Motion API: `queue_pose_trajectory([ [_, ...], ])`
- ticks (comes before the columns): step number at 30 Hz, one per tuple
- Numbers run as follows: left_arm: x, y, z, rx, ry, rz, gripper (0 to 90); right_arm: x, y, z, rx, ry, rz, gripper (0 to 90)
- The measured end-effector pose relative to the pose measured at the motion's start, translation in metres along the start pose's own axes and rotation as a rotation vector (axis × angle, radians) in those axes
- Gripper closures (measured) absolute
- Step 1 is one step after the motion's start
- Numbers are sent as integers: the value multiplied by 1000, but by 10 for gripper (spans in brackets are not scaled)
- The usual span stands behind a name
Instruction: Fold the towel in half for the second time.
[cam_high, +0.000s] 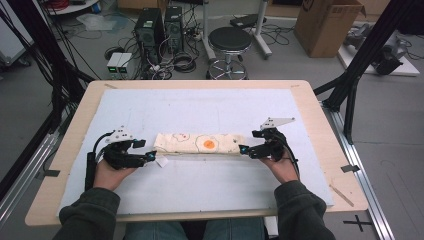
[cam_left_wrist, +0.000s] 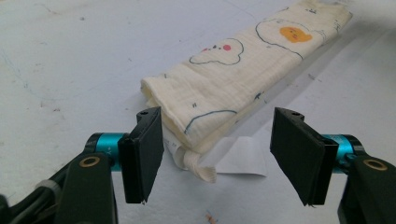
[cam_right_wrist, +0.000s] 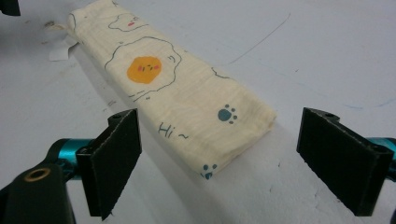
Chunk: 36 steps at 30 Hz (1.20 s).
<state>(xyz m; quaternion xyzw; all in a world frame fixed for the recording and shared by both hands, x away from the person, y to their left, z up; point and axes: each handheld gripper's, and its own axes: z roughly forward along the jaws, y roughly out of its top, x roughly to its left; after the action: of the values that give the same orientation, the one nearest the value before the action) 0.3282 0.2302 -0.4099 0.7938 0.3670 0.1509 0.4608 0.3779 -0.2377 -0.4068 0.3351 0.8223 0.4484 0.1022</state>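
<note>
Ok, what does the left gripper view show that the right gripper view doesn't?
Left gripper view alone: the cloth's near end with its hem tail and the white tag, between the open jaws of the left gripper. Right gripper view alone: the other end, with "Hi~" and paw prints, before the open right gripper. Both: the orange egg print and the white mat.
</note>
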Motion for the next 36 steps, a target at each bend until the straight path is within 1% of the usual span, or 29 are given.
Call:
queue_pose_trajectory([
  [5,-2,-2,-5,-6,3,4,343,1,-3,-5,-6,-15,4,128],
  [6,-3,-3,-6,-6,4,0,342,1,-4,-6,-7,-14,7,128],
  [7,-3,-4,-7,-5,4,0,339,0,-6,-7,-11,-19,0,128],
  [9,-3,-5,-9,3,8,0,325,0,-8,-10,-8,-25,7,127],
  [12,-5,-5,-12,-7,8,2,320,-1,-12,-13,-14,-33,9,126],
  [18,-7,-7,-17,-3,14,14,303,1,-18,-21,-21,-42,16,124],
  [21,-8,-10,-20,-8,30,9,288,2,-21,-25,-25,-51,11,122],
  [22,-7,-11,-21,-3,34,10,280,2,-22,-27,-24,-52,15,122],
  [27,-6,-18,-27,-5,38,-4,279,3,-26,-32,-32,-55,10,122],
  [29,-6,-20,-30,-6,44,-6,278,4,-28,-33,-34,-57,14,122],
  [31,-5,-21,-33,-3,45,1,277,5,-30,-34,-31,-56,12,122],
  [33,-5,-22,-35,-10,49,-6,275,6,-32,-36,-32,-58,20,122],
  [34,-5,-23,-36,-8,52,-3,275,5,-33,-36,-40,-60,11,122],
  [35,-5,-24,-38,-8,53,-5,275,6,-33,-37,-37,-59,20,122],
  [36,-6,-25,-39,-11,55,-5,274,6,-35,-38,-39,-61,19,122],
])
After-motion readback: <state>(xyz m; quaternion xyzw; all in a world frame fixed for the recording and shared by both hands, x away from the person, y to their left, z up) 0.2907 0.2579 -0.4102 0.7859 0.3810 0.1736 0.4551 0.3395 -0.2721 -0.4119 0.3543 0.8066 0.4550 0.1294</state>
